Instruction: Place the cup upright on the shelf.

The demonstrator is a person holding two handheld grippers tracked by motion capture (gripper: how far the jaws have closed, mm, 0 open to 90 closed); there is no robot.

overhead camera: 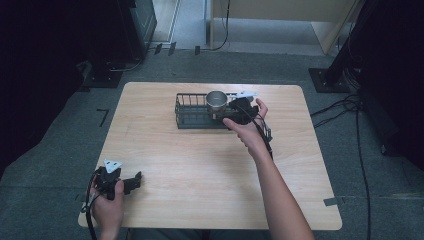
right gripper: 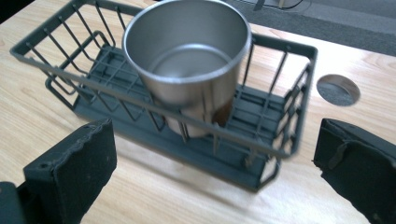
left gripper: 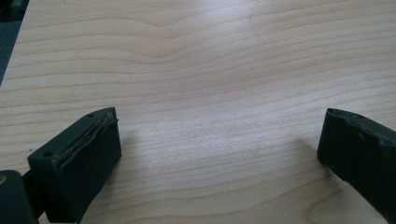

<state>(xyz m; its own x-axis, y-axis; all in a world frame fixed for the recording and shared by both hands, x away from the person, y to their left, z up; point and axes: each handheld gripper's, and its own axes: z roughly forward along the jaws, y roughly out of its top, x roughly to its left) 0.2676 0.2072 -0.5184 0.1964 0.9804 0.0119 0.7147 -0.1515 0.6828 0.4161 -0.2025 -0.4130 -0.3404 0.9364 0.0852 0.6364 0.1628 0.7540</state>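
Observation:
A steel cup [overhead camera: 216, 101] stands upright in the right end of a black wire rack [overhead camera: 190, 114] at the back of the wooden table. My right gripper [overhead camera: 233, 111] is just right of the rack, pointing at it. In the right gripper view the cup [right gripper: 187, 60] sits inside the rack [right gripper: 280, 151], and my right gripper [right gripper: 212, 172] is open a little short of the rack, with nothing between the jaws. My left gripper [overhead camera: 134, 182] rests near the table's front left corner. It is open [left gripper: 217, 154] over bare wood.
A round cable hole [right gripper: 338, 89] lies in the tabletop beyond the rack's right end. Dark equipment stands [overhead camera: 327, 75] and cables [overhead camera: 350, 107] are on the floor around the table. The table's middle [overhead camera: 200, 160] is bare wood between my two hands.

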